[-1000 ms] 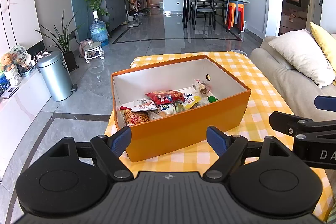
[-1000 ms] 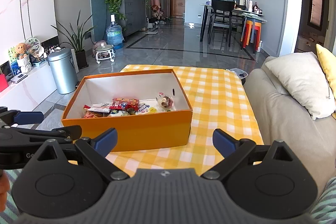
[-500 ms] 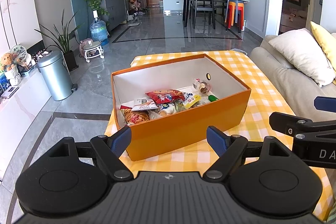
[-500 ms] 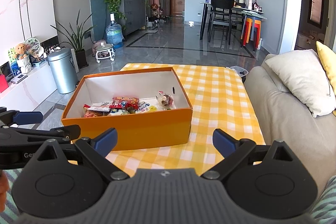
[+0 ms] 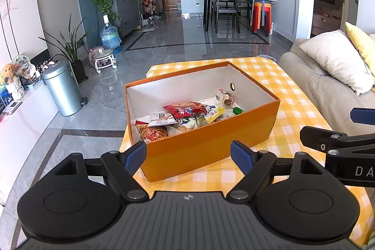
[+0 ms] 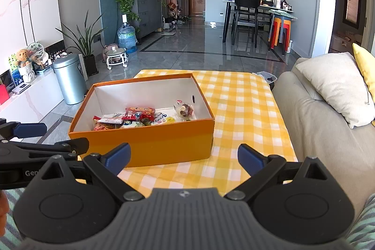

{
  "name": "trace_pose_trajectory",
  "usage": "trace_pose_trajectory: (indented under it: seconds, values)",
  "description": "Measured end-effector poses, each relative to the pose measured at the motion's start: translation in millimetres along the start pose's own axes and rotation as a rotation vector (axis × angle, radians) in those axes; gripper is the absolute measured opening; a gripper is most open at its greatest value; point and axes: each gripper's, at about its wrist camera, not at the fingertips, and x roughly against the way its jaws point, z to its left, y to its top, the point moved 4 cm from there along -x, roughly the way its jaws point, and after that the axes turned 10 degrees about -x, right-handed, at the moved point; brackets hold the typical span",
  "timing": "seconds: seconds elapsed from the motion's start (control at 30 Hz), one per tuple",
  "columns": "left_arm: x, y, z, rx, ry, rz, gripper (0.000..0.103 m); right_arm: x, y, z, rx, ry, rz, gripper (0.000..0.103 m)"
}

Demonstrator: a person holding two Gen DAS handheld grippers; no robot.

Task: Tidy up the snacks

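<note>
Lower snacks (image 5: 180, 125) hidden behind the orange box's near wall (image 5: 211, 147); wrapper print too small to read.

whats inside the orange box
The orange box holds a pile of snacks: a red packet on top, a clear-wrapped sweet apart. Packets beneath are partly covered, and the near wall hides the floor's front.

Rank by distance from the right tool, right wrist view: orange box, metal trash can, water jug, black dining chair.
From the right tool, nearest first:
1. Orange box, just ahead, on the checked cloth.
2. Metal trash can, left, on the floor.
3. Water jug, left, farther back.
4. Black dining chair, far right.
</note>
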Motion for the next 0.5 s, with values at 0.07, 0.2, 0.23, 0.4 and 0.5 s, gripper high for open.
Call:
trace_pose_trajectory:
  seconds: [0.07,0.2,0.23,0.4,0.5]
  values:
    - [0.2,0.4,0.3,-0.004,0.0,-0.001,0.095,-0.1,0.0,0.2,-0.001,-0.001,0.0,0.095]
    - [0.0,0.4,-0.4,-0.003,-0.002,0.0,0.095,-0.7,-1.1,-0.2,-0.004,-0.003,0.004,0.095]
    - [0.7,0.6,0.7,-0.001,-0.003,0.0,0.095,-0.8,-1.5,-0.4,-0.005,-0.004,0.005,0.095]
    - [1.3,0.5,1.0,0.001,-0.006,-0.001,0.095,-1.9,-2.5,-1.4,-0.015,-0.006,0.015,0.096]
    - [2.3,1.0,1.5,-0.005,-0.006,-0.005,0.095,-2.0,-3.3,-1.6,-0.019,-0.006,0.021,0.096]
